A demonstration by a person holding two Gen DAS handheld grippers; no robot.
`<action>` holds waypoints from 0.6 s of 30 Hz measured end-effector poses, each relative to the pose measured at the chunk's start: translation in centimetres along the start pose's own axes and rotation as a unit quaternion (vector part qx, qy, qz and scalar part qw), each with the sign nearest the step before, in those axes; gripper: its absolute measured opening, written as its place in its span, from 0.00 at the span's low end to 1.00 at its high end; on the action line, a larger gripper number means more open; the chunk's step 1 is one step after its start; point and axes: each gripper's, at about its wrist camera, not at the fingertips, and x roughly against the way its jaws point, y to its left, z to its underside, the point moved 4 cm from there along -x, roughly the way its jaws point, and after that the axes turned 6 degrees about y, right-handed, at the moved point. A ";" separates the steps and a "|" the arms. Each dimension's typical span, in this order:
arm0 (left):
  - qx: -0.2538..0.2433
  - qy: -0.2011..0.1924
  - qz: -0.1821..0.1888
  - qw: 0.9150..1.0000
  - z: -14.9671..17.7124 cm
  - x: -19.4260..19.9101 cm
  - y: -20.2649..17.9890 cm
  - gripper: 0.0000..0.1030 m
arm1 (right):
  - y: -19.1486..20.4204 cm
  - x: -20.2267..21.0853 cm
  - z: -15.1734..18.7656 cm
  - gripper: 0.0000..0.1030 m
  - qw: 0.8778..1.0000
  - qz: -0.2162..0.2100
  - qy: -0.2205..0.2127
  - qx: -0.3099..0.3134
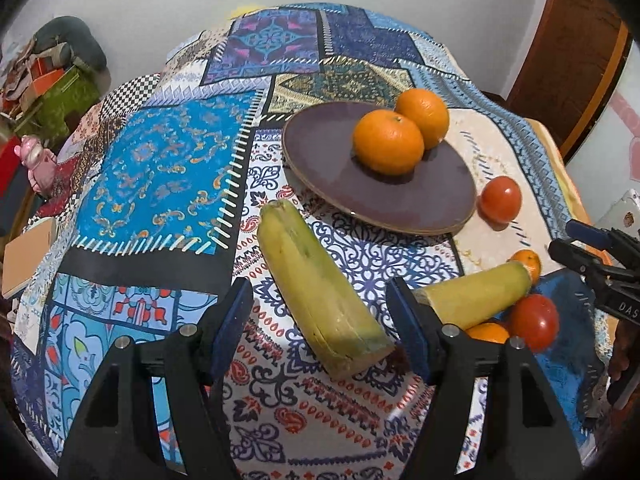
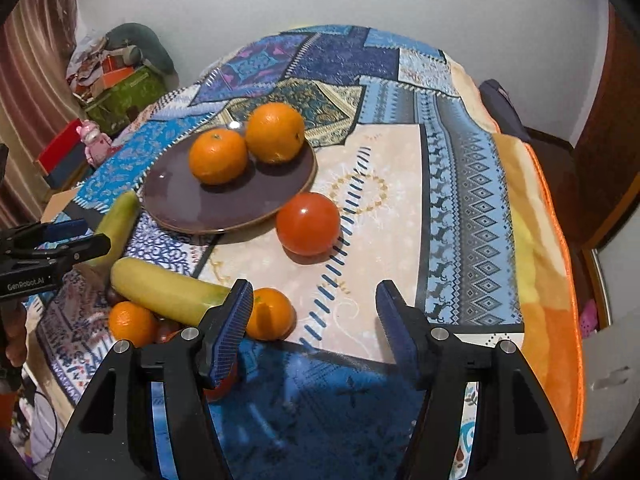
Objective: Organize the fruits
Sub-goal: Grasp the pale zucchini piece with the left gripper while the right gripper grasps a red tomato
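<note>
Both my pairs of jaws stand spread wide with nothing between the pads. My left gripper hangs over the patterned cloth, and the near, cut end of a yellow-green banana lies in the gap between its blue pads, touching neither as far as I can tell. My right gripper is open over a pale patch of the cloth, with only bare fabric between its fingers.

The dark purple plate sits beyond the banana, toward the middle of the table. Two oranges rest on it side by side, touching each other. A red tomato lies on the cloth just beside the plate's rim; from my right camera it looks to be touching the rim or nearly so, and I cannot tell which.

The rest of the fruit is heaped on the side nearer me. A second banana lies across the heap, with a small orange against its underside and another small orange at its far tip, partly hidden behind my right gripper's left finger. In the left view another tomato sits at the edge of this heap, next to that banana, and my right gripper shows at that frame's right edge.

Off the table on the left are a pink figure and a green box piled with clutter.
</note>
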 end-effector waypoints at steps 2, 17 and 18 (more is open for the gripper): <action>0.004 0.003 -0.002 1.000 -0.1 -0.7 0.1 0.67 | -0.2 -0.4 -0.5 0.59 1.000 -0.001 0.002 -0.002; 0.044 0.000 0.003 0.999 -0.9 -1.8 3.4 0.50 | 0.4 -4.5 -3.0 0.59 1.000 0.001 0.019 0.018; 0.043 0.005 0.007 0.999 -1.0 -2.2 3.2 0.49 | 0.4 -4.6 -3.1 0.59 1.000 0.000 0.020 0.017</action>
